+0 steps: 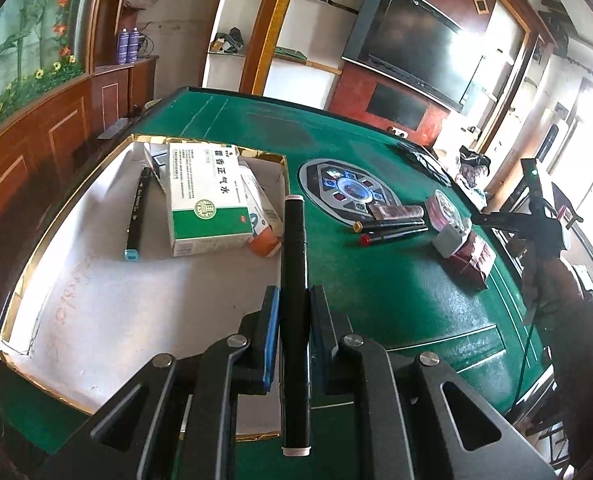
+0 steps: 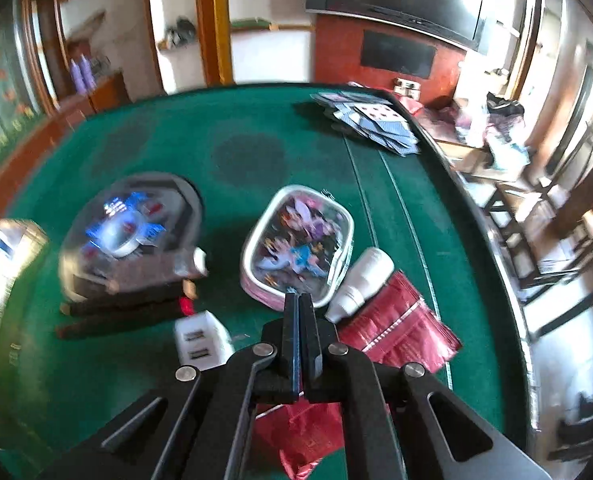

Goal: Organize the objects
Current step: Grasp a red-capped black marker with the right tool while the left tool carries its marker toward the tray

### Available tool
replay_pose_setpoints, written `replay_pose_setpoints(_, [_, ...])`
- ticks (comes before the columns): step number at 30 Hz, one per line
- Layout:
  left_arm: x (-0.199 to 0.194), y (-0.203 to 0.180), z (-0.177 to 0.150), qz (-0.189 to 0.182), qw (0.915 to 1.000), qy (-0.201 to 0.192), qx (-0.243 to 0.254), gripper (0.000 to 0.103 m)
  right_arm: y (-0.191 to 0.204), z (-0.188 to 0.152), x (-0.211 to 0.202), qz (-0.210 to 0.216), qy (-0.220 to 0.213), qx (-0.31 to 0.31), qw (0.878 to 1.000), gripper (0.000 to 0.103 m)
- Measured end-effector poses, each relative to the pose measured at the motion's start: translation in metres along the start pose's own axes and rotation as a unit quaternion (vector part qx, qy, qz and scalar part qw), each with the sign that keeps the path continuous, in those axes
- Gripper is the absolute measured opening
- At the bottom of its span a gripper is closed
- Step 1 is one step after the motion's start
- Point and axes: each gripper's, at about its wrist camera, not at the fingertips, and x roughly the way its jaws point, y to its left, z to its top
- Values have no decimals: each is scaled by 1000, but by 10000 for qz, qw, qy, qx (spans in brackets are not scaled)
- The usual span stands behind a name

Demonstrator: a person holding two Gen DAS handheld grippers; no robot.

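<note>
My left gripper (image 1: 294,300) is shut on a black marker (image 1: 293,264) with white end caps, held above the right edge of a white box lid (image 1: 108,308) with a gold rim. In the lid lie a black pen (image 1: 138,212), a green-and-white medicine box (image 1: 204,196) and an orange-ended box (image 1: 262,220). My right gripper (image 2: 298,300) is shut and empty above the green table, just in front of a cartoon-printed pouch (image 2: 300,244). Beside it are a white bottle (image 2: 360,280), red foil packets (image 2: 396,336) and a white USB charger (image 2: 200,340).
Two dark markers (image 1: 392,230) and a reddish packet (image 1: 394,211) lie on the green felt by the table's centre control panel (image 1: 348,190). Playing cards (image 2: 372,122) are spread at the far right edge. Chairs (image 2: 556,240) stand beyond the table's right side.
</note>
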Motion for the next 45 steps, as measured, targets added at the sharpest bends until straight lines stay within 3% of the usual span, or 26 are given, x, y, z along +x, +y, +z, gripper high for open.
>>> replay_pose_setpoints(3, [-1, 0, -1, -17, 10000, -15, -27, 15, 22, 2, -6, 963, 348, -65, 9947, 4])
replay_pose_setpoints(5, [-2, -2, -2, -38, 10000, -20, -37, 15, 39, 1, -5, 1694, 666, 48, 9833, 18])
replay_pose_setpoints(6, [-2, -3, -3, -55, 10000, -24, -44, 15, 44, 0, 0, 1997, 833, 228, 9760, 33])
replay_pose_setpoints(7, [-3, -4, -3, -68, 10000, -26, -49, 15, 48, -3, 7, 2266, 1049, 521, 9669, 39])
replay_pose_setpoints(10, [-5, -4, -5, -69, 10000, -62, -19, 15, 57, -8, 21, 2007, 1217, 820, 9686, 39])
replay_pose_setpoints(12, [-5, -2, -6, -103, 9999, -68, -23, 14, 63, -9, 29, 1679, 1216, 808, 9749, 39])
replay_pose_setpoints(22, [-5, 23, -10, -209, 9994, -198, -191, 15, 102, -2, 62, 629, 1386, 963, 9837, 39])
replay_pose_setpoints(32, [-9, 57, -17, -82, 9987, -243, -446, 15, 146, 4, 76, -480, 1281, 255, 9903, 39])
replay_pose_setpoints(40, [-10, 59, -24, 28, 9986, -199, -487, 15, 149, -6, 58, -488, 993, -33, 9939, 16])
replay_pose_setpoints(45, [-14, 58, -27, 115, 9985, -160, -506, 15, 147, -16, 60, -140, 993, 57, 9949, 16])
